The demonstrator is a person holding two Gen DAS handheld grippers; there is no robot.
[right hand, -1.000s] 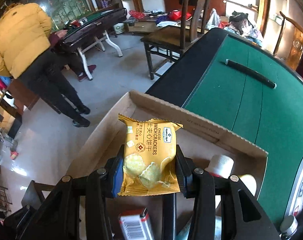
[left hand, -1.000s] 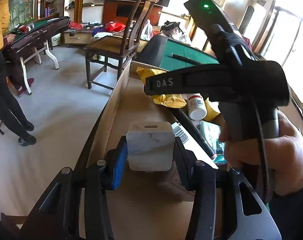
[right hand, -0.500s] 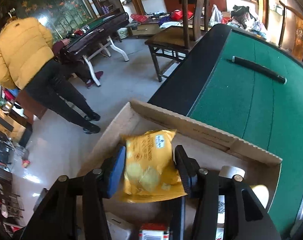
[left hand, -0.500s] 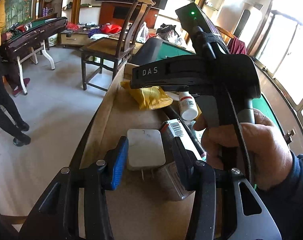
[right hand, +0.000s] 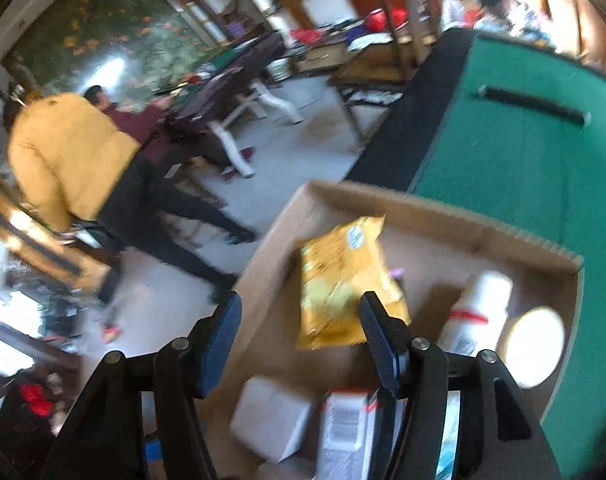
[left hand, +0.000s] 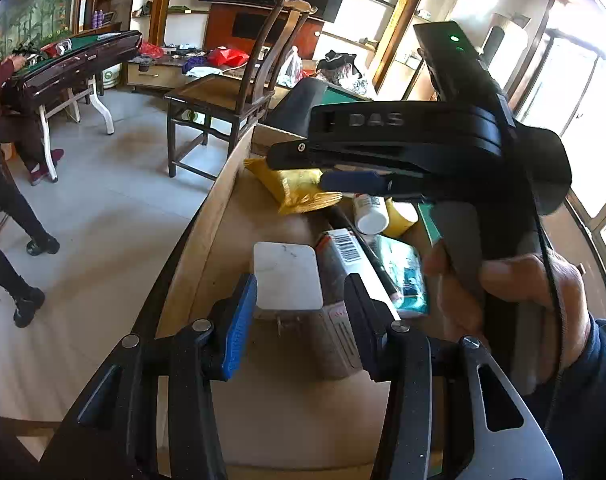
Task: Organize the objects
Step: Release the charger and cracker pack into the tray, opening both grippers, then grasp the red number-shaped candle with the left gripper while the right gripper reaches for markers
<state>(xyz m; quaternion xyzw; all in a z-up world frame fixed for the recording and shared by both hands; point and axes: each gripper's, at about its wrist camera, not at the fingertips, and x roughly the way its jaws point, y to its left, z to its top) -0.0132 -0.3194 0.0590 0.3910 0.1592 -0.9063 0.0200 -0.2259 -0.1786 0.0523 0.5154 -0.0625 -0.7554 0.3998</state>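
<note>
Cardboard box [right hand: 455,220]: our landmark.
Right gripper [right hand: 299,340]: jaws opening, empty; packet [right hand: 343,280] inside box.
Left gripper [left hand: 299,308]: jaws apart, charger [left hand: 287,276] loose.
Risk: we snag it withdrawing.

We are angling both grippers downward: our left gripper [left hand: 301,308] is standing parted, our right gripper [right hand: 301,324] is opening, our right hand [left hand: 511,292] gripping its handle.

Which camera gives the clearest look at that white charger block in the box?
The left wrist view: the white charger block lies sharp and whole just beyond the left gripper. In the right wrist view it is a blurred white lump at the bottom edge.
</note>
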